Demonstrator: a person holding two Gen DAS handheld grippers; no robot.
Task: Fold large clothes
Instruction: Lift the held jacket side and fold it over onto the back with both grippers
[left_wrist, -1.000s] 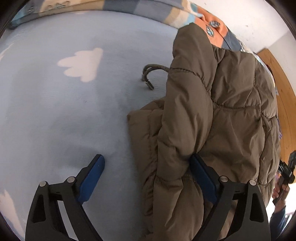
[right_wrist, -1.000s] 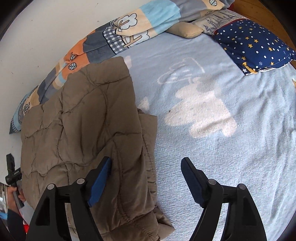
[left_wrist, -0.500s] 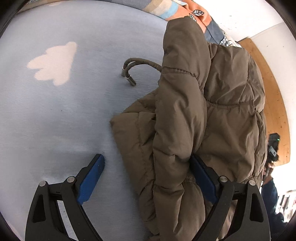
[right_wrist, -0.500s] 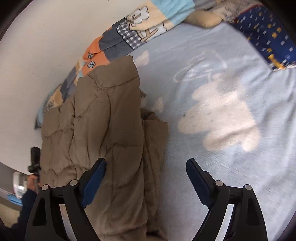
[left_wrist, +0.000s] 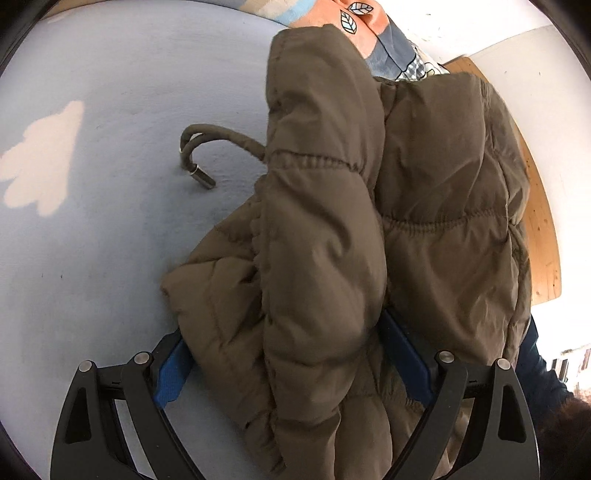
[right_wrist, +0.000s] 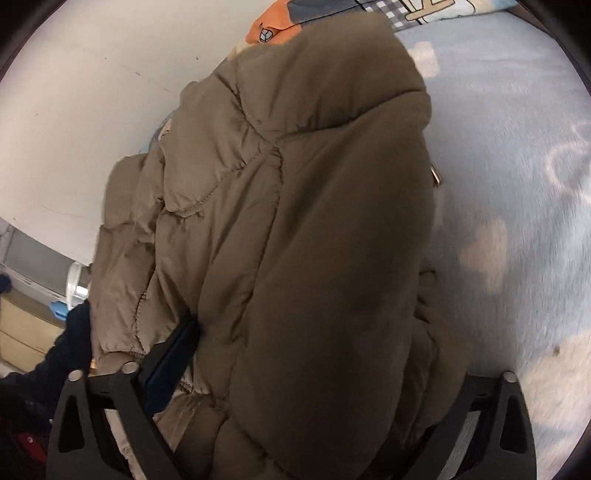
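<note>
Puffer jacket (left_wrist: 325, 236), brown, quilted, folded lengthwise on the bed (left_wrist: 110, 229), bulk between both sets of tongs.

Jacket lies on the light-blue bed cover with pale cloud shapes; its drawstring (left_wrist: 207, 138) curls out to the left onto the cover, metal tip down. Left tongs (left_wrist: 291, 354) spread wide, the near end of the jacket between the blue pads, fabric against both but not visibly squeezed. Right tongs (right_wrist: 317, 354) also wide, jaws just closing in a little; jacket fills the gap, right finger hidden under fabric. Patterned duvet (left_wrist: 369, 22) at the far edge by a white wall (right_wrist: 92, 92). Dark sleeve (right_wrist: 74, 339) near left in the right wrist view.
</note>
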